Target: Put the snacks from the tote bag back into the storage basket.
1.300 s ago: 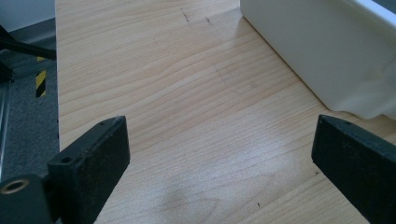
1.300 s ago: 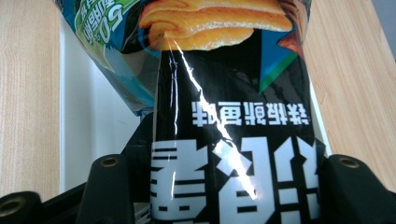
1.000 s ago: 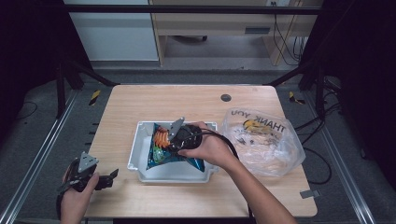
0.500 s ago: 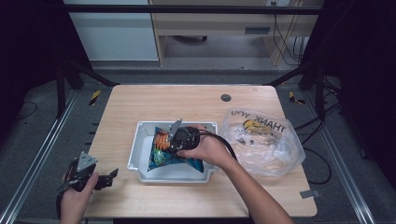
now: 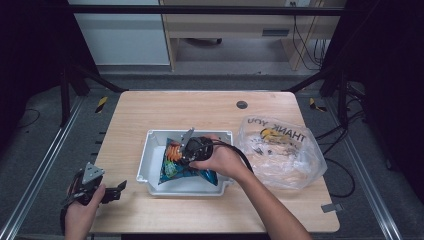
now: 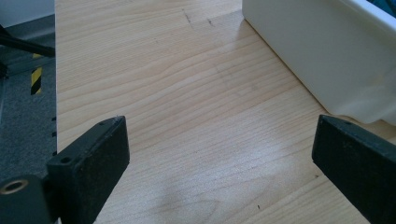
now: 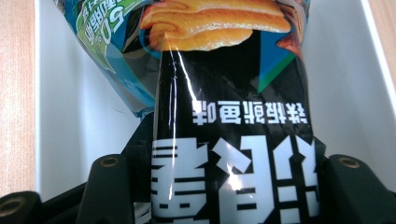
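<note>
A white bin [image 5: 145, 167] stands at the table's middle front. My right gripper [image 5: 186, 150] reaches into it and is shut on a black snack bag [image 7: 233, 116] with white characters and an orange chip picture [image 5: 172, 150]. In the right gripper view the jaws clamp the bag's near end, my right gripper [image 7: 232, 196] midway behind it. Under it lies a blue-green snack bag [image 5: 182, 174], its corner [image 7: 100, 51] also showing. My left gripper [image 5: 116, 189] rests at the table's front left corner, open with nothing in it; the left gripper [image 6: 219, 158] faces bare wood beside the bin wall [image 6: 327, 56].
A clear plastic shopping bag [image 5: 282, 150] with printed lettering lies right of the bin, bulging with more items. A dark round grommet [image 5: 242, 104] sits near the table's far edge. The far half of the wooden table [image 5: 190, 110] is bare.
My right hand with the black bag has shifted slightly toward the near side, over the bin. The left hand has stayed put.
</note>
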Demonstrator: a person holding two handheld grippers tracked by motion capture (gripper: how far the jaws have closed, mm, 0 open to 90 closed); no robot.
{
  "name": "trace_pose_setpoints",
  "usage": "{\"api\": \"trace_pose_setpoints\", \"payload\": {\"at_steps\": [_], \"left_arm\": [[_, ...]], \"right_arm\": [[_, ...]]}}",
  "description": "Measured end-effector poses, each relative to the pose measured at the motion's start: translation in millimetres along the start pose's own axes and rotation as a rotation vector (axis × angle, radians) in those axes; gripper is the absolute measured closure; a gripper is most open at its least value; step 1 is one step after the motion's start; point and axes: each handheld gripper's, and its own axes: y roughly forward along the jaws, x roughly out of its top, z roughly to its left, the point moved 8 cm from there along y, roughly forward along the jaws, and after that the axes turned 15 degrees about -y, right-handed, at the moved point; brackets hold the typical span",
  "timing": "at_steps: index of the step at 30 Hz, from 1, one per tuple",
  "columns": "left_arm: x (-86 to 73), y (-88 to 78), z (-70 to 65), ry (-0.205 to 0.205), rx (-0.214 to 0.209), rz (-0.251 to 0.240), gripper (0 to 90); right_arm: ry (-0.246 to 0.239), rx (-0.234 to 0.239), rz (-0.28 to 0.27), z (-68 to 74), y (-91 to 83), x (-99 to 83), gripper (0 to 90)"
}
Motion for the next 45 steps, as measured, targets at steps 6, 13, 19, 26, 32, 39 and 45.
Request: {"api": "trace_pose_setpoints", "payload": {"at_steps": [6,13,19,26,32,39,45], "left_arm": [[-0.2,1.1,-1.2,0.005,-0.003,0.005,3.7],[0.4,0.3,-0.2,0.004,0.0,0.0,3.7],[0.0,-0.1,0.0,0.002,0.002,0.001,3.7],[0.9,0.7,-0.1,0.008,0.004,-0.001,3.8],[1.3,0.6,0.1,0.013,0.006,0.001,3.8],[0.7,1.0,0.6,0.013,0.006,0.005,3.8],[0.8,0.6,1.3,0.009,0.009,0.002,3.8]], "right_arm": [[0.012,-0.002,-0.013,-0.8,0.4,0.1,41.9],[0.01,-0.003,-0.011,0.1,1.6,-0.4,40.6],[0.026,-0.003,-0.026,0.9,2.8,-1.4,39.2],[0.031,-0.005,-0.034,0.1,2.2,-1.2,37.5],[0.033,-0.01,-0.024,1.1,1.5,-1.2,28.6],[0.04,-0.025,-0.017,4.2,-2.1,-1.4,18.1],[0.041,-0.046,-0.034,2.0,-9.3,-2.5,14.6]]}}
